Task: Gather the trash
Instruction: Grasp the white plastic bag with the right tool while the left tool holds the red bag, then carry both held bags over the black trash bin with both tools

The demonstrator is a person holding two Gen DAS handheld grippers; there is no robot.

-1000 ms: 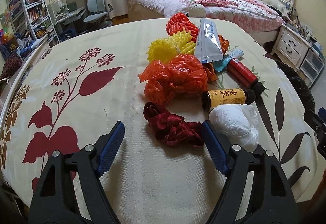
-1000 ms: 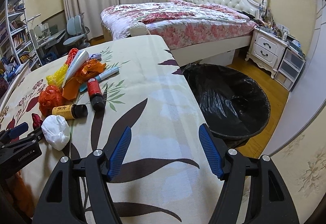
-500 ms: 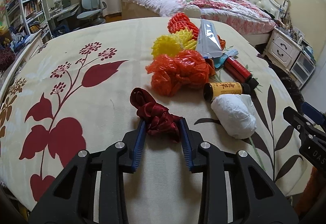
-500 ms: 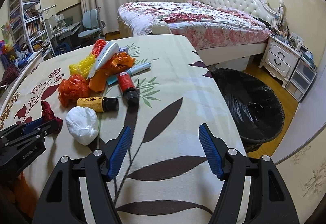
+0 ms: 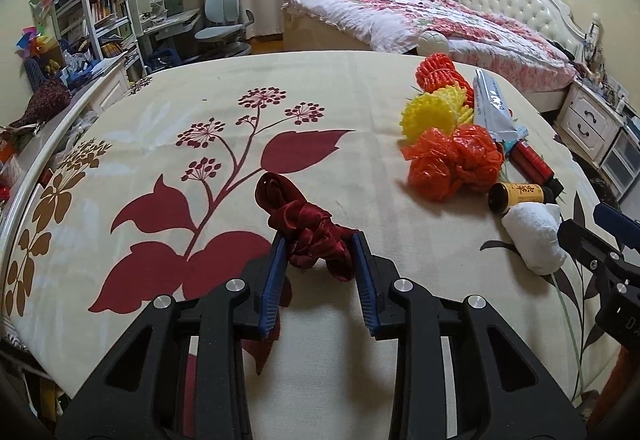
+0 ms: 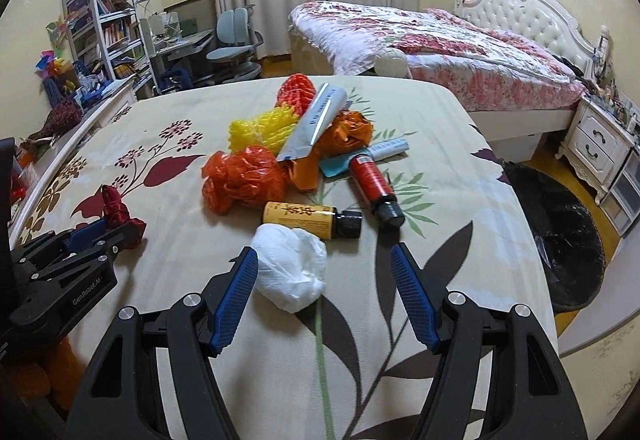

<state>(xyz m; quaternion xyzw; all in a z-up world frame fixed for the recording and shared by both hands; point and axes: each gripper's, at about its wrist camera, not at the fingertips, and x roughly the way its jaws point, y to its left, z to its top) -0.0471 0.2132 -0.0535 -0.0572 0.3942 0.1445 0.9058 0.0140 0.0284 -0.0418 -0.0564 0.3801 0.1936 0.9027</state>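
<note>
Left wrist view: left gripper point(image 5: 319, 246) clamped on dark red ribbon point(image 5: 308, 228); right gripper point(image 6: 324, 266) agape, empty.

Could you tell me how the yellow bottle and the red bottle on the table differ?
The yellow bottle is short and stubby; the red bottle is longer and slimmer. The yellow bottle lies crosswise beside the white wad; the red bottle angles away, its base under the teal packet. Both lie flat, black-capped.

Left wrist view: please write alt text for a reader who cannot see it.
The left gripper is shut on a dark red ribbon lying on a flowered tablecloth. To the right lies a trash pile: orange bag, yellow bottle, white wad.
</note>
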